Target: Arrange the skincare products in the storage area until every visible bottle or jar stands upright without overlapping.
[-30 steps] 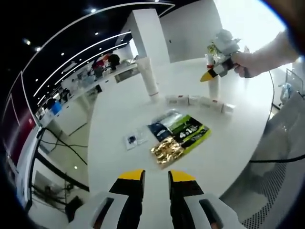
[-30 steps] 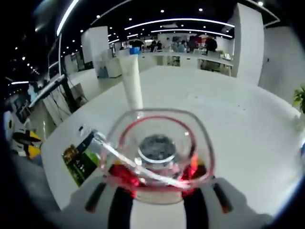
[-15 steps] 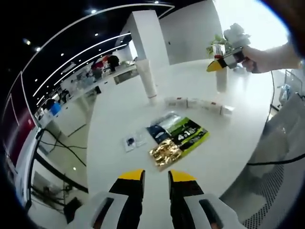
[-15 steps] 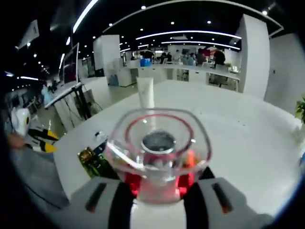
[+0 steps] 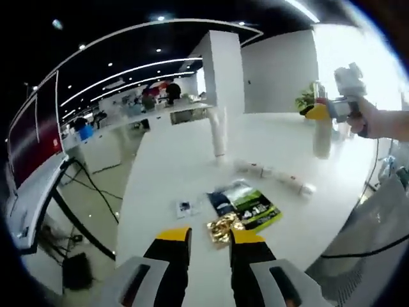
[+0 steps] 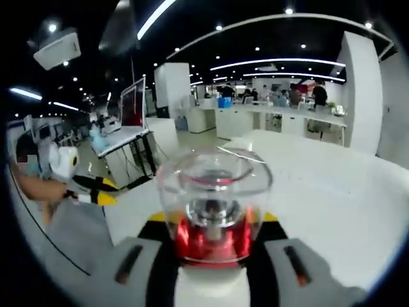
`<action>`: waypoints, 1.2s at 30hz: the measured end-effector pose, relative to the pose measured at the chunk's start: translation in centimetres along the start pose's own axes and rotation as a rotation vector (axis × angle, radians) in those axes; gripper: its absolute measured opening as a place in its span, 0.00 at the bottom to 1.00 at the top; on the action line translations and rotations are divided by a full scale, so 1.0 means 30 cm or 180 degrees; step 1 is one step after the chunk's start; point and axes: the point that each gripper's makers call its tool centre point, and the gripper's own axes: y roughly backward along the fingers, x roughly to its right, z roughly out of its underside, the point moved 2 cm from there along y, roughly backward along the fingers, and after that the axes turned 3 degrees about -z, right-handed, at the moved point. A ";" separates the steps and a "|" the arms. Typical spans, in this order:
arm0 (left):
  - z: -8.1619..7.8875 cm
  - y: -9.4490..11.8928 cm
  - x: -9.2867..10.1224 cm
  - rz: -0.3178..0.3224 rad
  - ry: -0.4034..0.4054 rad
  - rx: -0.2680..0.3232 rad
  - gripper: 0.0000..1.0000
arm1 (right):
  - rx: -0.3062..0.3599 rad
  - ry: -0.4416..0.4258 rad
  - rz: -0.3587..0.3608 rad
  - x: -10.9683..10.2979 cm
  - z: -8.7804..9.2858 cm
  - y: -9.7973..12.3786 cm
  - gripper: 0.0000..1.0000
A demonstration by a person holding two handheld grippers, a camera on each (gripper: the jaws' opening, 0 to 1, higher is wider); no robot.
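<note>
My right gripper [image 6: 214, 225] is shut on a clear bottle [image 6: 214, 192] with a red part inside, seen end-on and held in the air. In the left gripper view that right gripper [image 5: 317, 112], with a hand behind it, holds the pale bottle [image 5: 321, 135] above the table's far right. A tall white tube [image 5: 219, 131] stands upright at the back. A row of small white containers [image 5: 271, 174] lies on its side in front of the tube. My left gripper [image 5: 209, 238] hovers over the near edge, jaws a little apart and nothing between them.
Green and gold sachets [image 5: 246, 208] and a small flat packet [image 5: 186, 206] lie on the white table [image 5: 166, 166]. The table edge drops to the floor at the left, where cables run. The left gripper [image 6: 96, 195], held by a hand, shows at the left of the right gripper view.
The right gripper has lifted the bottle higher and farther right, and its view has tilted up off the tube and sachets. The left gripper's view has pulled back and tilted up.
</note>
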 end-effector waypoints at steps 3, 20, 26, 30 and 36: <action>-0.040 0.019 0.039 0.0164 0.0041 0.0168 0.25 | 0.0023 0.0036 -0.0099 -0.055 -0.008 -0.023 0.38; -0.270 0.071 0.291 0.1037 0.0403 0.0962 0.32 | -0.0105 0.0274 -0.0784 -0.298 0.069 -0.097 0.38; -0.235 0.050 0.373 0.1235 0.0589 0.0916 0.32 | -0.0294 0.0416 -0.1093 -0.371 0.197 -0.140 0.38; -0.205 0.038 0.386 0.1285 0.0686 0.0845 0.33 | -0.0377 0.0460 -0.1137 -0.386 0.242 -0.157 0.38; -0.175 0.031 0.411 0.1341 0.0542 0.0780 0.33 | -0.0423 0.0473 -0.1179 -0.389 0.290 -0.171 0.38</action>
